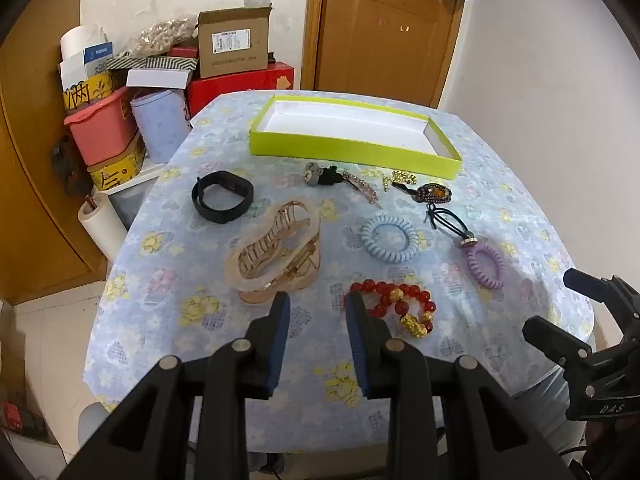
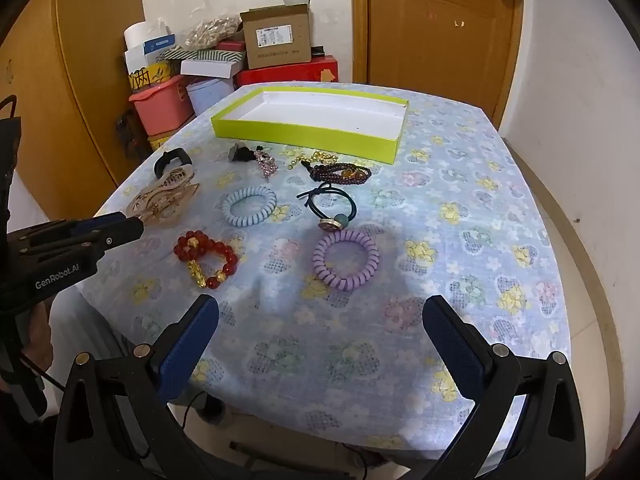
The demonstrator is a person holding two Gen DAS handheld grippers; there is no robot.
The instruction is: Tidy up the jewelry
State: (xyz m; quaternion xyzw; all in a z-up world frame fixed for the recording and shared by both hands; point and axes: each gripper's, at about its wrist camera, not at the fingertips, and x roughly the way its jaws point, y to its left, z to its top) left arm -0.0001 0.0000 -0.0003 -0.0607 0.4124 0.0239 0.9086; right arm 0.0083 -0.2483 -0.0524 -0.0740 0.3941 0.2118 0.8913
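Note:
A lime-green tray (image 1: 352,148) (image 2: 304,134) with a bare white floor stands at the table's far side. Before it lie a black wristband (image 1: 224,216), a pale pink hair claw (image 1: 276,248) (image 2: 168,196), a blue coil hair tie (image 1: 366,236) (image 2: 230,210), a purple coil hair tie (image 1: 472,260) (image 2: 320,260) and a red bead bracelet (image 1: 400,304) (image 2: 206,258) with gold charms. My left gripper (image 1: 318,300) hovers partly open between claw and red bracelet, holding nothing. My right gripper (image 2: 320,304) stands wide open and holds nothing, just short of the purple tie.
Near the tray lie a bear charm (image 1: 314,174), a rhinestone clip (image 1: 364,186), a gold chain (image 1: 402,178), a dark beaded bracelet (image 1: 434,194) and a black elastic (image 1: 452,222). Stacked boxes (image 1: 232,44) and a pink tub (image 1: 100,128) crowd the far left corner. A wooden door (image 1: 384,28) stands behind.

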